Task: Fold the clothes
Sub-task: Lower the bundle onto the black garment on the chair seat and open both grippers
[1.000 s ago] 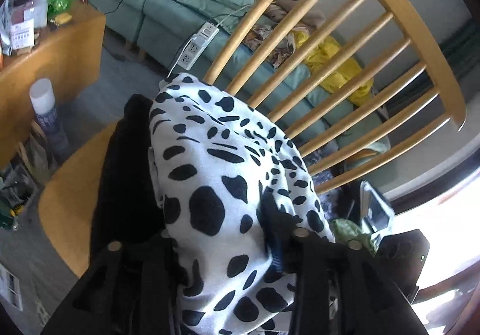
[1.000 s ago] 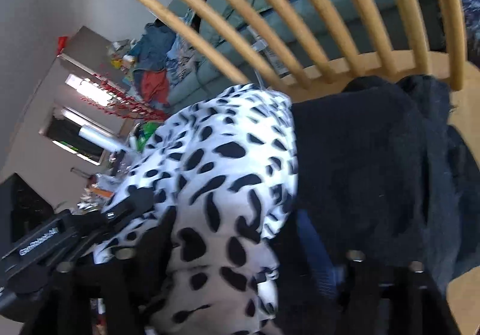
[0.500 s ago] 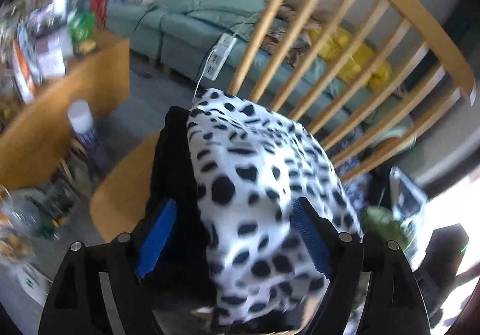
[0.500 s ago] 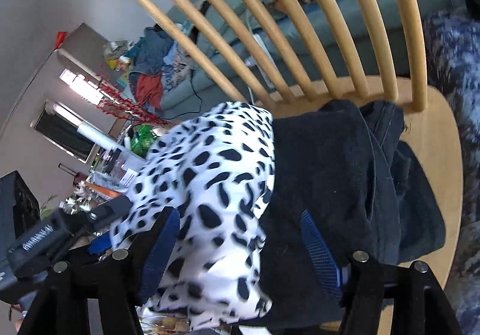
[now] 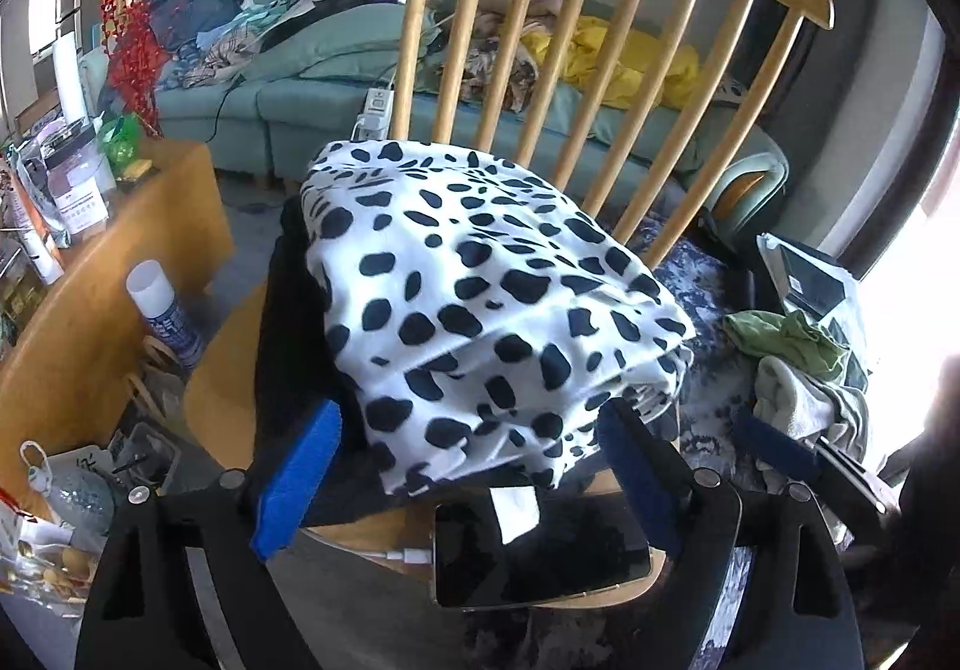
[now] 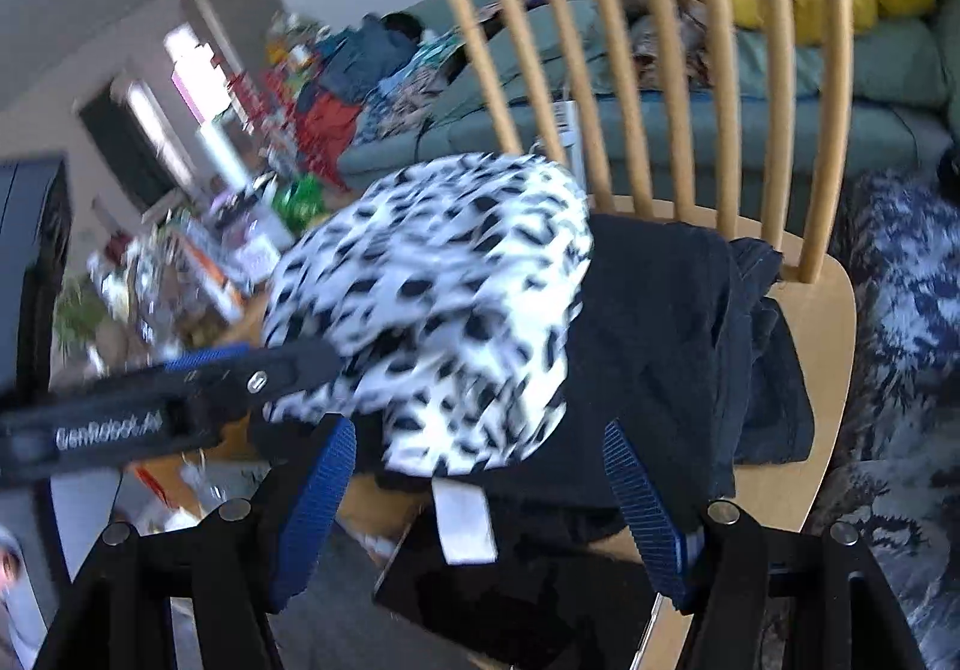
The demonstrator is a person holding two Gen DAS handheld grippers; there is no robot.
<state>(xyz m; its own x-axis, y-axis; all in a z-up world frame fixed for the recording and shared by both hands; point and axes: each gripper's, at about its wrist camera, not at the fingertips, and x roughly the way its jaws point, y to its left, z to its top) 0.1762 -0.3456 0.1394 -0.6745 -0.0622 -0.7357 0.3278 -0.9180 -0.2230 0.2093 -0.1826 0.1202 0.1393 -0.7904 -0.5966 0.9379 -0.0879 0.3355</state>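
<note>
Folded spotted garment (image 5: 480, 298) sits on a dark garment (image 6: 672, 346) on the wooden chair (image 6: 822, 346), just ahead of both sets of fingers. Left gripper (image 5: 468, 466) jaws opening, nothing pinched btwn them. Right gripper (image 6: 486, 496) spread wide too, pads clear of cloth. Phone (image 5: 540, 556) lies on seat edge, btwn left fingers.

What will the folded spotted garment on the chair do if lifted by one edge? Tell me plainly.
The spotted garment is soft cloth in loose layers, so it would probably droop and unfold. It looks light for its bulk. Resting on the dark clothing, it may slide rather than hold its place if pushed.
</note>
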